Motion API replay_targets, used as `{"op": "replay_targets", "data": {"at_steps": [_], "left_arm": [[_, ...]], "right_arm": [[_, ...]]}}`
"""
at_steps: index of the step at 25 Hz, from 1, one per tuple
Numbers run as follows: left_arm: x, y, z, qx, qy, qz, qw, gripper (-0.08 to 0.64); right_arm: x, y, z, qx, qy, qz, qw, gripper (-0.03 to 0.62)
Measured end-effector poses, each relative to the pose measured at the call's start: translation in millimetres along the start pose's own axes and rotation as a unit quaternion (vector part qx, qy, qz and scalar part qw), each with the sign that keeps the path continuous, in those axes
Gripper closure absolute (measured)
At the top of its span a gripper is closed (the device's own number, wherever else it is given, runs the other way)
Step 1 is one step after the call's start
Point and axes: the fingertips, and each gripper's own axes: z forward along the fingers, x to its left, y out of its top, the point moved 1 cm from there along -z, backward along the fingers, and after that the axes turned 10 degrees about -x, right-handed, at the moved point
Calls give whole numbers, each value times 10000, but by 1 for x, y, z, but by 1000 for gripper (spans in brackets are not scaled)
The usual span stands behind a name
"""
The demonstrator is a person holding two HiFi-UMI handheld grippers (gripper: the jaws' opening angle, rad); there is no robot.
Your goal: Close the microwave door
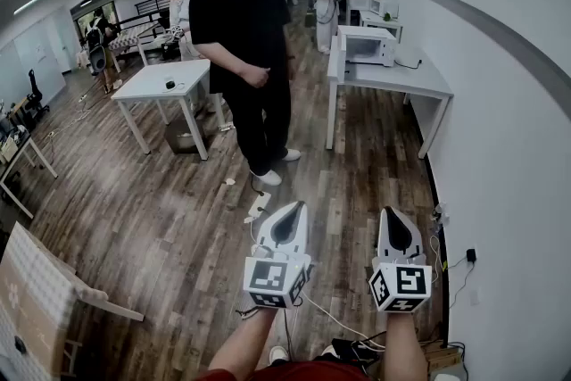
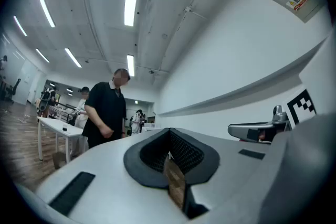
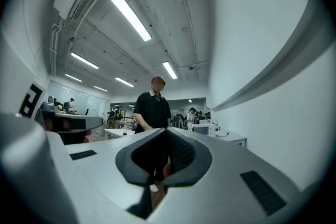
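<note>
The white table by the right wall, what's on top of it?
A white microwave sits at the far end of the table, a dark cable beside it. Whatever lies behind the microwave is covered.

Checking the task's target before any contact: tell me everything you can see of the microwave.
The microwave is a white box with a darker window on its front. It stands upright on a white table against the right wall, far across the room. A dark cable lies on the tabletop beside it. Nothing but the table appears to touch it. It is too small to tell whether its door is open.
</note>
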Motion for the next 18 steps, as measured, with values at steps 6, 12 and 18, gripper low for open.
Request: {"op": "replay_targets", "data": {"at_steps": [6,12,18], "left_arm": [[-15,-3,6,49,5,11,10000,532],[-42,-12,20,91,36,-13,10000,534],[-83,-23,38,140,29,120,9998,533]], "right_arm": [[-16,-2,-1,10,-39,69,10000,565],[-41,-2,-4,-42,-23,127,9999,565],[-75,-4,-11,-39,19,210,9998,565]]}}
